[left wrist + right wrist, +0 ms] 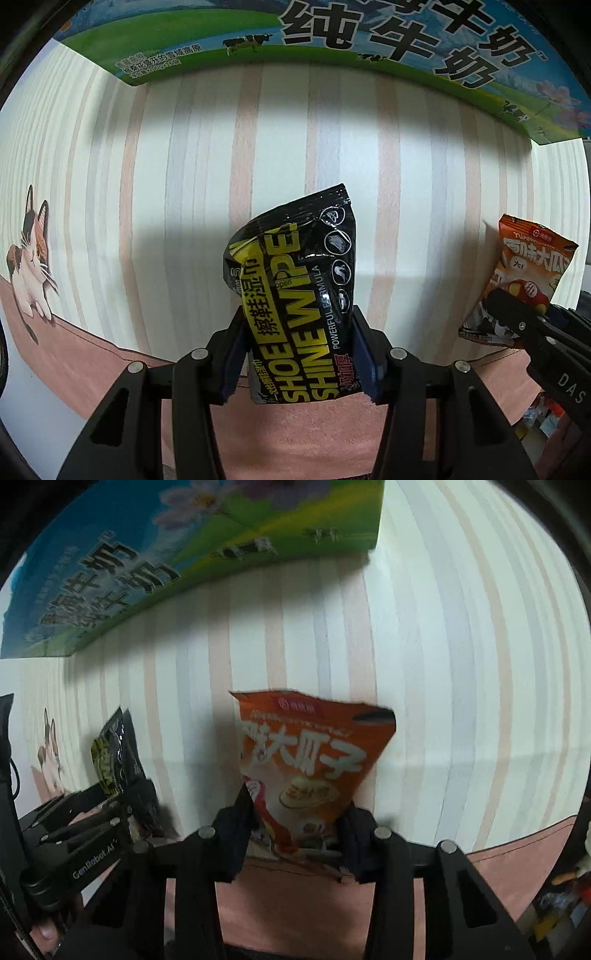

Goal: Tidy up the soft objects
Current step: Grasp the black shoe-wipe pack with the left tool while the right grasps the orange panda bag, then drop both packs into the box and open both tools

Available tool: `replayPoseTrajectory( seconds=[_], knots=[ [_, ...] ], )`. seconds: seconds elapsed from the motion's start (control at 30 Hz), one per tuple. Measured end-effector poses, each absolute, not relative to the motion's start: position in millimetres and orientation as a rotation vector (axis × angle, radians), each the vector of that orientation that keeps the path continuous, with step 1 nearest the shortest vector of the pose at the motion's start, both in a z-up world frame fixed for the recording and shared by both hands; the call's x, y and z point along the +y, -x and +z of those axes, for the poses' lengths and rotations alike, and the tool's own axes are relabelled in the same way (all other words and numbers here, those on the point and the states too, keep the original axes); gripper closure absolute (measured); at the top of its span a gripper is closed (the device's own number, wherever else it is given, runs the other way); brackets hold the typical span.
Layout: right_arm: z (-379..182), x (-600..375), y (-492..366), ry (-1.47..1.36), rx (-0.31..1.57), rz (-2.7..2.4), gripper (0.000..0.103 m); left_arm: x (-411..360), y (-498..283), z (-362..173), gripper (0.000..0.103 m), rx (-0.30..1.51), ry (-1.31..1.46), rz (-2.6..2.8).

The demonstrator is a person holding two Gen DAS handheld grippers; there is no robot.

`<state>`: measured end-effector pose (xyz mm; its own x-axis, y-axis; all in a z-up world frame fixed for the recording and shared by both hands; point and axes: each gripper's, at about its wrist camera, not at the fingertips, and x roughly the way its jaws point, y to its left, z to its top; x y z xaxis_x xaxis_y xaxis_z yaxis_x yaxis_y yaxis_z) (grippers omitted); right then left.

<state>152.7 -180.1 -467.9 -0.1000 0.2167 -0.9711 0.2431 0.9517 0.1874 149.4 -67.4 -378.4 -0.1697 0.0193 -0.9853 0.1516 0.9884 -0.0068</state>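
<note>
My left gripper (299,354) is shut on a black and yellow shoe shine wipes pack (295,280), held over the striped cloth (184,184). Its blue pads press both sides of the pack. At the right edge of the left wrist view, the right gripper (517,321) grips an orange snack bag (532,266). In the right wrist view my right gripper (295,823) is shut on that orange snack bag (314,760), the fingers pinching its lower part. The wipes pack (114,760) and the left gripper (122,812) show at the left there.
A milk carton box (332,44) with green and blue print lies along the far side, also seen as the box (184,554) in the right wrist view. A cat picture (29,266) is printed on the cloth at left. A pink band (295,435) borders the near edge. Clutter (561,904) lies at lower right.
</note>
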Motion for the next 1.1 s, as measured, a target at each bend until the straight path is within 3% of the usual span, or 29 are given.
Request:
replayPoseTrajectory(
  seconds=[0.3, 0.5, 0.63, 0.77, 0.93, 1.1],
  knots=[
    [-458.8, -168.8, -140.9, -0.354, 1.674, -0.015, 0.061, -65.4, -141.9, -355.7, 0.06, 1.718, -0.118, -0.14],
    [-387.4, -169.2, -142.8, -0.388, 1.593, 0.113, 0.062, -70.5, -141.9, -265.5, 0.06, 1.615, -0.112, -0.278],
    [-326.2, -158.1, -159.3, -0.428, 1.484, 0.198, 0.062, -68.8, -180.1, -182.8, 0.06, 1.471, -0.142, -0.328],
    [-280.3, -148.7, -194.7, -0.452, 1.391, 0.271, 0.062, -62.0, -237.7, -141.3, 0.059, 1.414, -0.158, -0.327],
    [-271.6, -136.9, -259.1, -0.48, 1.348, 0.284, 0.062, -63.7, -323.2, -139.8, 0.059, 1.417, -0.262, -0.253],
    [-311.7, -125.3, -321.3, -0.571, 1.401, 0.267, 0.062, -74.6, -391.0, -186.0, 0.059, 1.526, -0.393, -0.197]
  ],
)
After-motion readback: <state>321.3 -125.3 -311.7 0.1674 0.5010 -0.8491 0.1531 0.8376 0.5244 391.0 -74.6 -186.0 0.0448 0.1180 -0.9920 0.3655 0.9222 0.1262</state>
